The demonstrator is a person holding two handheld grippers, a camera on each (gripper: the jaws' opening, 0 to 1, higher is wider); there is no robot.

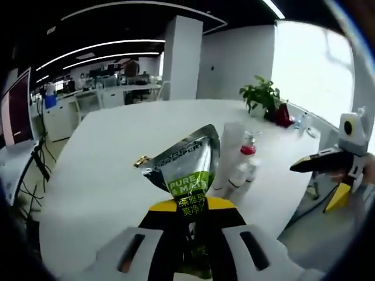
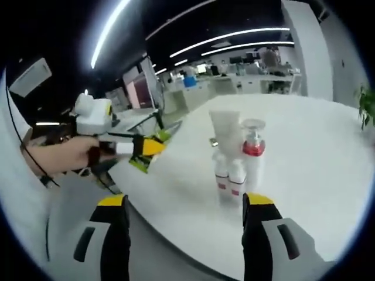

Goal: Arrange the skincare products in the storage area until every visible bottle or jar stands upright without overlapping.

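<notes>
Clenched in the left gripper (image 1: 188, 218): a silver-and-green sachet (image 1: 186, 167), lifted above the white table (image 1: 99, 170), just beside the upright cluster of bottles (image 2: 237, 167). Released, the right gripper (image 2: 186, 212), jaws spread wide near those bottles, off the table's edge.

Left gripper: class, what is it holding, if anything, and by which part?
The left gripper is shut on a silver and green pouch, gripping its lower end. The right gripper is open and holds nothing.
</notes>
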